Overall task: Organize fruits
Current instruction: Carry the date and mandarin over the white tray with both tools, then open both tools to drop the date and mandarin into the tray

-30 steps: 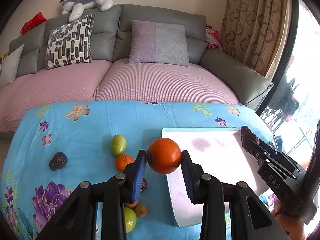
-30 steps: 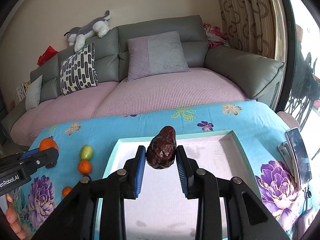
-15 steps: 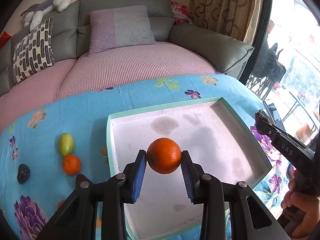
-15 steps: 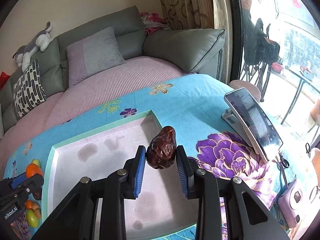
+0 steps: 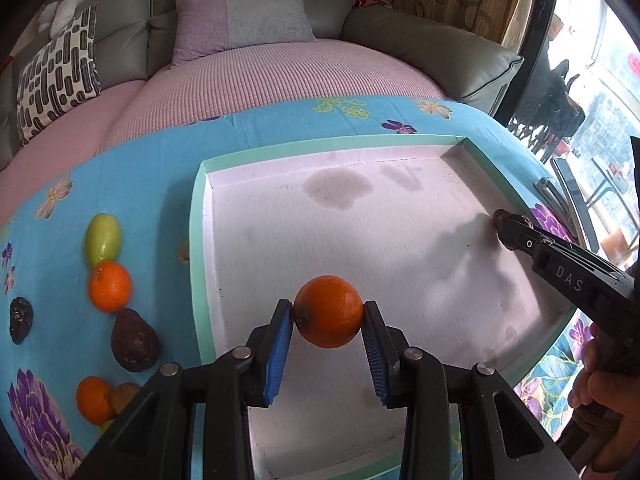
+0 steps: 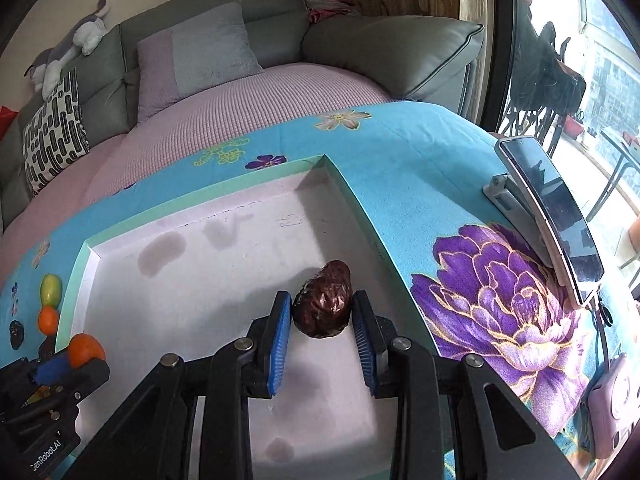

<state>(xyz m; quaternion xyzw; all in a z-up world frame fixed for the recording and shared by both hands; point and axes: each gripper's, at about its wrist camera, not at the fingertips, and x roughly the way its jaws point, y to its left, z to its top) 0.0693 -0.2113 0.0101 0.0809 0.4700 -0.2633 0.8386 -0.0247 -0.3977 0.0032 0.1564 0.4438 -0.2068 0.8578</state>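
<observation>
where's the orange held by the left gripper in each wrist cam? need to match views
Left wrist: the round orange sits bottom centre, clamped between the blue-padded jaws of the left gripper, over the white tray's near part.
Right wrist: same orange at the far left edge, low, in the left gripper's tip.
Shared landmark: the mint-green-rimmed white tray, with grey stains near its far wall.

Three oranges: one held (image 5: 328,311) over the tray, two on the cloth (image 5: 109,286) (image 5: 93,400). One green fruit (image 5: 103,240). Three dark wrinkled fruits (image 5: 134,346) (image 5: 20,325) (image 6: 323,310). One tray (image 5: 197,240), one phone (image 6: 552,216), two cushions (image 5: 240,12) (image 5: 56,84).
</observation>
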